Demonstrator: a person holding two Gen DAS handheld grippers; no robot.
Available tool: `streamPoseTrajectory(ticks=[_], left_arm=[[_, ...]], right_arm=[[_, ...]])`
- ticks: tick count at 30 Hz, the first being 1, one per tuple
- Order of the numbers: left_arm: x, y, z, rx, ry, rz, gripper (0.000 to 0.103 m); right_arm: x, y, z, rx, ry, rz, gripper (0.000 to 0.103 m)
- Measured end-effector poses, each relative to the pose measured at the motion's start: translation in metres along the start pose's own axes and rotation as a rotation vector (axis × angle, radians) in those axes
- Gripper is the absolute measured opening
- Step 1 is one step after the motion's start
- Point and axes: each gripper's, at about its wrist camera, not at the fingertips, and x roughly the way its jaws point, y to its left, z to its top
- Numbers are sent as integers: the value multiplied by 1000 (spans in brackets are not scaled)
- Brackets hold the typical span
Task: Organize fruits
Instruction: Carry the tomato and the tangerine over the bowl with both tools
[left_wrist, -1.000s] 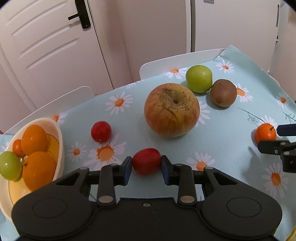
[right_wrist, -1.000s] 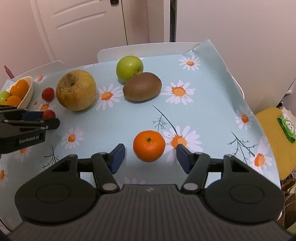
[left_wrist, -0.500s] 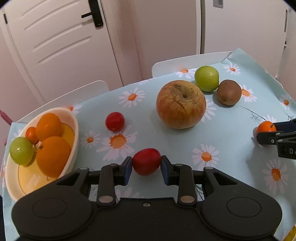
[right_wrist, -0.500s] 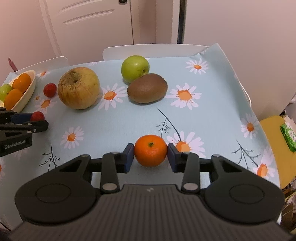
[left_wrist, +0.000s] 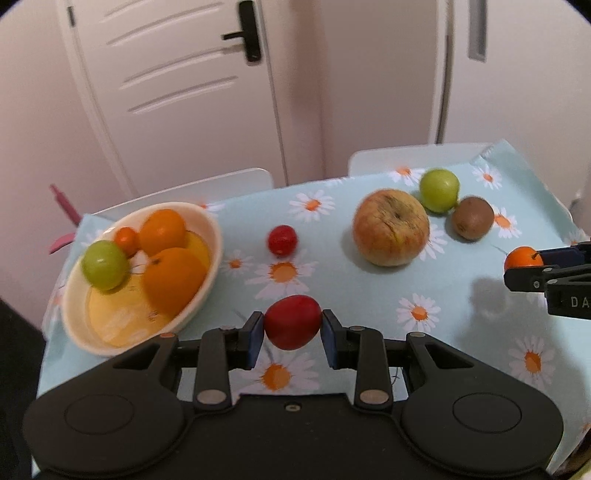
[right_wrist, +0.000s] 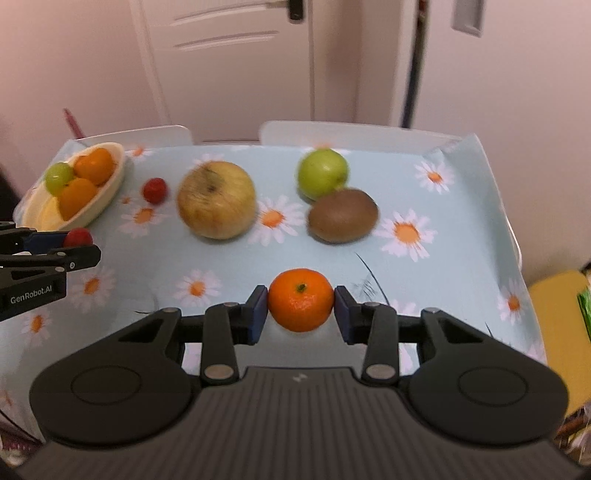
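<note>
Left wrist view: table with daisy cloth, then cream bowl at left holding oranges and a green fruit, then big apple, green apple, kiwi, small red fruit. Left gripper clamps a red plum, lifted above the cloth beside the bowl. Right gripper jaws closed tight on a tangerine, above the cloth.
</note>
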Motion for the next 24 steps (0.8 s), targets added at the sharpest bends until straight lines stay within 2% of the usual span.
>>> streamPoseTrajectory(ticks=[10,24], left_arm=[[-34,39,6,-97,-44,89,37],[-35,118,14,-144,-57,178,36]], right_arm=[[-11,43,38,-94,-39,108,54],[8,124,88,-202,-76,205,54]])
